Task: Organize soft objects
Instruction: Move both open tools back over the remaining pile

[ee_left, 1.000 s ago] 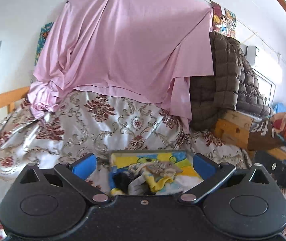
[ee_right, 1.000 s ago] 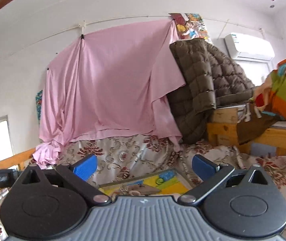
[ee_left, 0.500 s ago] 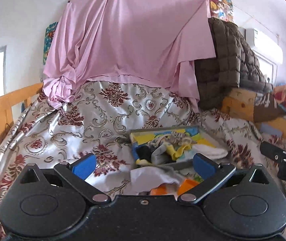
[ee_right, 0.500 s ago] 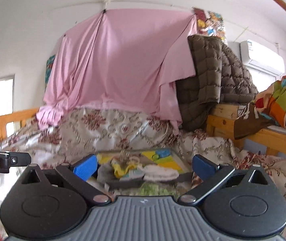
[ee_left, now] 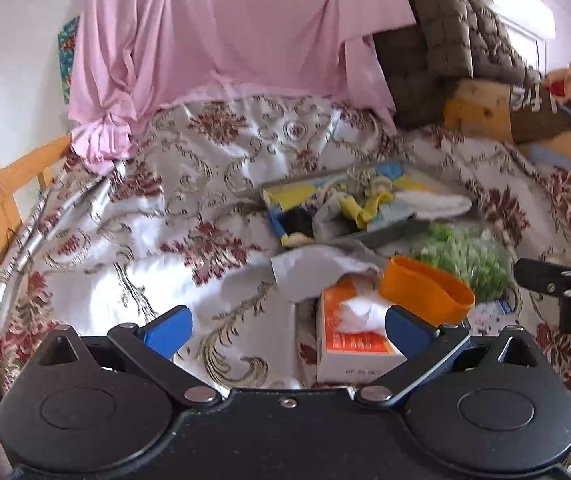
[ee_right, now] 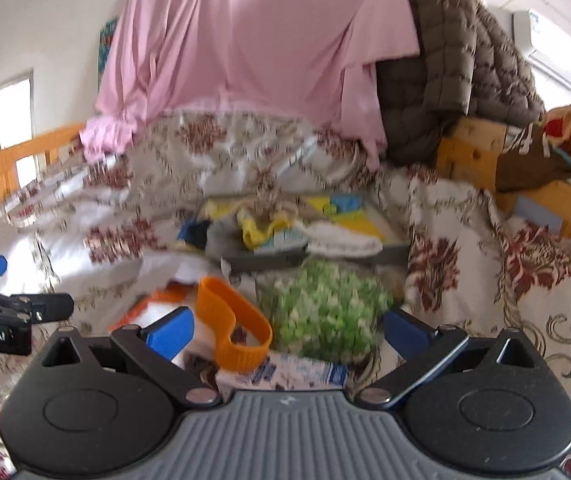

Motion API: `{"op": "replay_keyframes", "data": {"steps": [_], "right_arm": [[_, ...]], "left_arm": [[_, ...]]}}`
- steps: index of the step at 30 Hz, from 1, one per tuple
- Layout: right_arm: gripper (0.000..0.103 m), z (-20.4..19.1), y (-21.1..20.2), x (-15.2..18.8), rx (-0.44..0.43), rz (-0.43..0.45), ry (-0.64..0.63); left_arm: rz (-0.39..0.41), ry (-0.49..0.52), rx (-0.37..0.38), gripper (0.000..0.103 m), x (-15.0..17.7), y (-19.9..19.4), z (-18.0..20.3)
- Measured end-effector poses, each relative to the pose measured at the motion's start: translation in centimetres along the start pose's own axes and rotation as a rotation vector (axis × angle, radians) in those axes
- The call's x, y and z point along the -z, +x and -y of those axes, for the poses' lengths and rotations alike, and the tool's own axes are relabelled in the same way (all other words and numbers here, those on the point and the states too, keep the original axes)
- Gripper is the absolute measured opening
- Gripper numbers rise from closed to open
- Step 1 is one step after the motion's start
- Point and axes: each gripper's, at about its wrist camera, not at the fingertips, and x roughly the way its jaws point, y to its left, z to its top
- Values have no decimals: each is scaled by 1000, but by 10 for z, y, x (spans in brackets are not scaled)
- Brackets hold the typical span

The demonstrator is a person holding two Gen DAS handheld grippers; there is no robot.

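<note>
A grey tray (ee_left: 389,233) (ee_right: 269,261) with a colourful bottom lies on the floral bedspread and holds socks and small cloths, among them a white sock (ee_left: 433,205) (ee_right: 345,240) and a yellow cloth (ee_left: 367,206). In front of it lie a green fluffy object (ee_left: 465,258) (ee_right: 325,308), an orange band (ee_left: 425,290) (ee_right: 231,330), an orange tissue box (ee_left: 353,332) and a grey-white cloth (ee_left: 317,268). My left gripper (ee_left: 287,330) hovers open above the bed, its right finger over the tissue box. My right gripper (ee_right: 285,330) hangs open just before the band and the green object.
Pink sheet (ee_left: 225,36) hangs on the far wall. A brown quilted jacket (ee_left: 441,44) drapes over wooden furniture (ee_left: 481,108) at right. A wooden bed rail (ee_left: 5,196) runs along the left. A small blue-white packet (ee_right: 305,372) lies under the right gripper.
Both grippers have tilted down and moved forward. The tray sits higher in both views, and the tissue box, orange band and green object have come into sight.
</note>
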Motion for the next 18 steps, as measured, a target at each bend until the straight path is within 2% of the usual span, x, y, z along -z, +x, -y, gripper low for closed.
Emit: {"op": "replay_keyframes", "data": {"steps": [12,18], "right_arm": [[103,4,26,7,-7,-162,27],[103,4,31,9,-31,-195,32]], "left_arm": [[-135,-29,-19,102,8,33,3],[-99,-32,-24,102,8,34,8]]}}
